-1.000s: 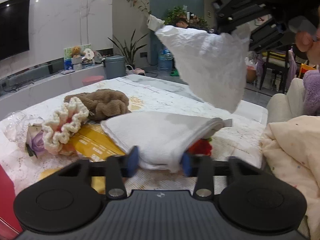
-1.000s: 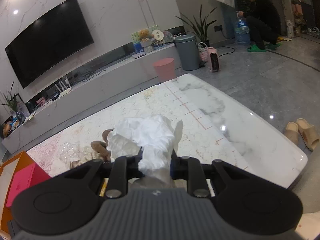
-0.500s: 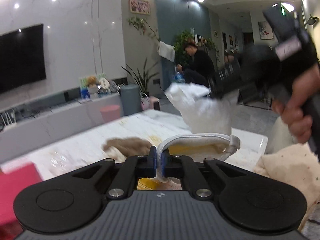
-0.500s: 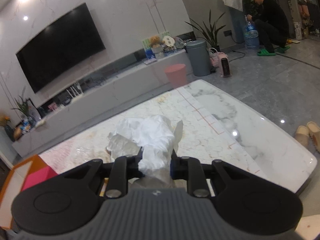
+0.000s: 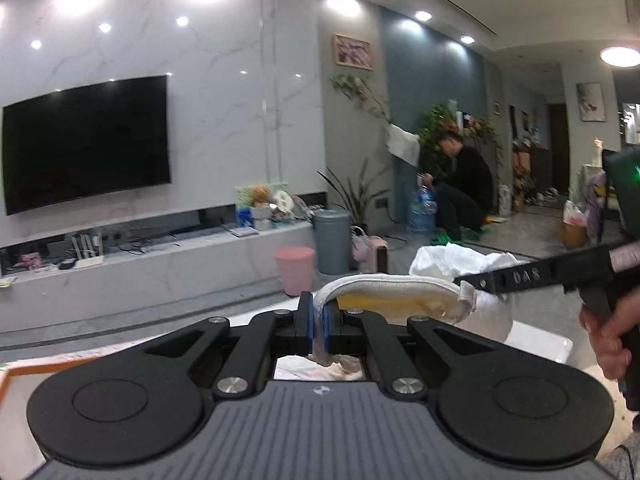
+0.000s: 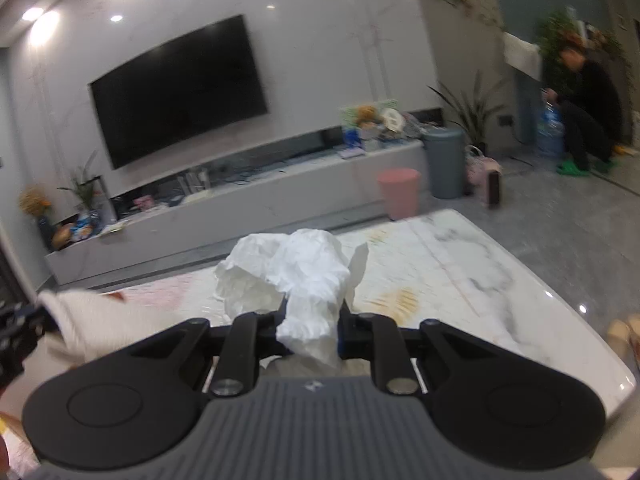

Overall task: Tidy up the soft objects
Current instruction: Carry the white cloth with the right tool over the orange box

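My left gripper (image 5: 318, 320) is shut on the folded edge of a white towel (image 5: 392, 286), which arches up and to the right in front of it, off the table. In the right wrist view that towel (image 6: 88, 320) hangs at the far left. My right gripper (image 6: 310, 320) holds a crumpled white cloth (image 6: 296, 268) between its pads, and its jaws are closing on it a little more. That cloth bunches above the fingers over the marble table (image 6: 460, 280). From the left wrist view the crumpled cloth (image 5: 452, 260) sits just behind the towel, with a hand (image 5: 612, 332) on the right gripper's handle.
A pink bin (image 6: 400, 192) and a grey bin (image 6: 444, 162) stand on the floor beyond the table's far edge, before a low TV shelf (image 6: 240, 208). A person (image 6: 588, 108) crouches at the back right. An orange box edge (image 5: 16, 372) shows at lower left.
My left gripper shut on the white towel lying on the table and lifted it well above the surface. My right gripper rose and shifted with the crumpled cloth still in it.
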Available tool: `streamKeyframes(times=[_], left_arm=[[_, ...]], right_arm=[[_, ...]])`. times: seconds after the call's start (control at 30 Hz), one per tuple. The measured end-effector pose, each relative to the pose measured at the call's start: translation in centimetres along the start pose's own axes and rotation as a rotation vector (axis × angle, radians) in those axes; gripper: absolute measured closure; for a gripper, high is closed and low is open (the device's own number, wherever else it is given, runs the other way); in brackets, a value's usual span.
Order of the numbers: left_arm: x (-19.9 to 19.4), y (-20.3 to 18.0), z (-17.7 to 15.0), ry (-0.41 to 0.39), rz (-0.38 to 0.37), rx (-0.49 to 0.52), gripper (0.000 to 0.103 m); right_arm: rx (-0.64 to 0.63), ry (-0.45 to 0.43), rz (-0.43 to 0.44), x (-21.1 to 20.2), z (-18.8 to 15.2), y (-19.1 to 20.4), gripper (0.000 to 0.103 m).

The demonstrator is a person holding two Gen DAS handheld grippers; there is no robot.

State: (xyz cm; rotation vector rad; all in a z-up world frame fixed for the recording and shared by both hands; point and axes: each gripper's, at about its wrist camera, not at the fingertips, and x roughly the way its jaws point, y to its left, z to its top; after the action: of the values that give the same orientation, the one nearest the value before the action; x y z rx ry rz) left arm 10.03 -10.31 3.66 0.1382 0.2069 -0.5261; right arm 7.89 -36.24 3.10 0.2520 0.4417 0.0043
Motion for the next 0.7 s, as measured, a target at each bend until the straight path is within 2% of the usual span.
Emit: streamKeyframes(times=[0.17,0.37,0.5,0.57,0.63,0.7], left_arm=[[-2.0,2.1,1.4,-0.016,0.102,-0.008,0.098],[-4.6,7.1,0.6,-0.011,0.213,-0.060,0.098],[-5.4,11.1,-1.0,0.066,0.266,-0.052,0.098],[-5.3,13.6,-2.3,0.105,0.299,-0.135,0.098],[-5.2,15.7,-3.9,0.106,0.279,-0.218,0.098],[-4.6,17.1,-5.3,0.154,0.272,-0.253,0.098]], right_arm=[[-0.083,-0.055,0.063,-1.5,0.6,4.5,0.088],[-0.103,-0.095,0.161,-2.6,0.5,10.8,0.091],[-0.083,-0.118,0.212,-2.7,0.6,15.4,0.091],[-0.082,-0.126,0.223,-2.4,0.7,17.6,0.091],[-0.110,-0.133,0.223,-1.9,0.7,20.1,0.091],[-0.137,-0.124,0.236,-1.1,0.9,22.5,0.091]])
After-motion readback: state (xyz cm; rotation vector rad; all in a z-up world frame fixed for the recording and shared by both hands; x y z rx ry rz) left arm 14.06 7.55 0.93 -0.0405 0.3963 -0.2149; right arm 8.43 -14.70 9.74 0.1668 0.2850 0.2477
